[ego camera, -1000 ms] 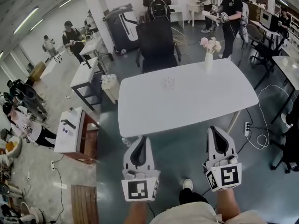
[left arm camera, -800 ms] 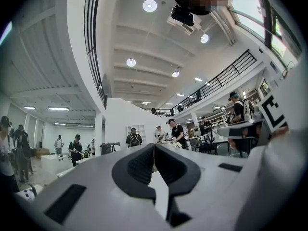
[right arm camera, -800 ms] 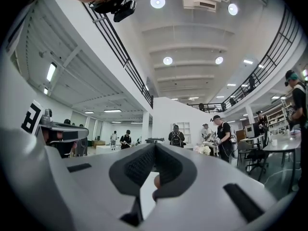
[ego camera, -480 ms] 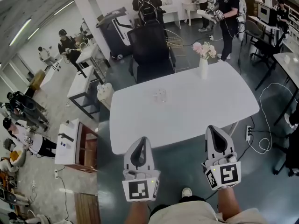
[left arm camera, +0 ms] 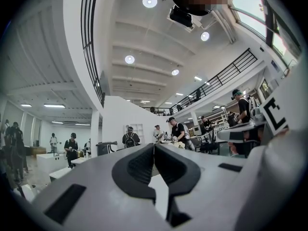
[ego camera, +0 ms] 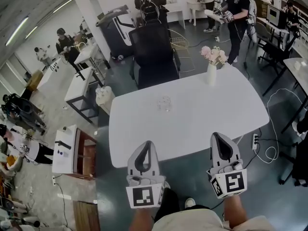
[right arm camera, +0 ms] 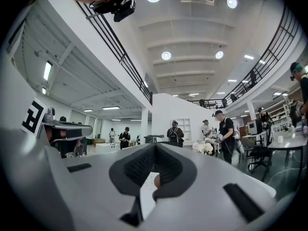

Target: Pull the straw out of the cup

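Approach step, nothing grasped yet. Left gripper [ego camera: 146, 144] and right gripper [ego camera: 219, 135] are held level side by side at the near edge of the white table [ego camera: 231, 110], both short of the task's things. In each gripper view the jaws are pressed together with nothing between them. The clear cup [ego camera: 164, 103] stands upright near the middle of the table, well apart from both grippers; it is too small to make out the straw. A vase of flowers [ego camera: 211, 69] sits at the far edge and a black chair [ego camera: 153, 52] behind the table. Next move likely calls for reaching over the tabletop, spreading one gripper's jaws to steady the cup, the other to pinch the straw near its top.
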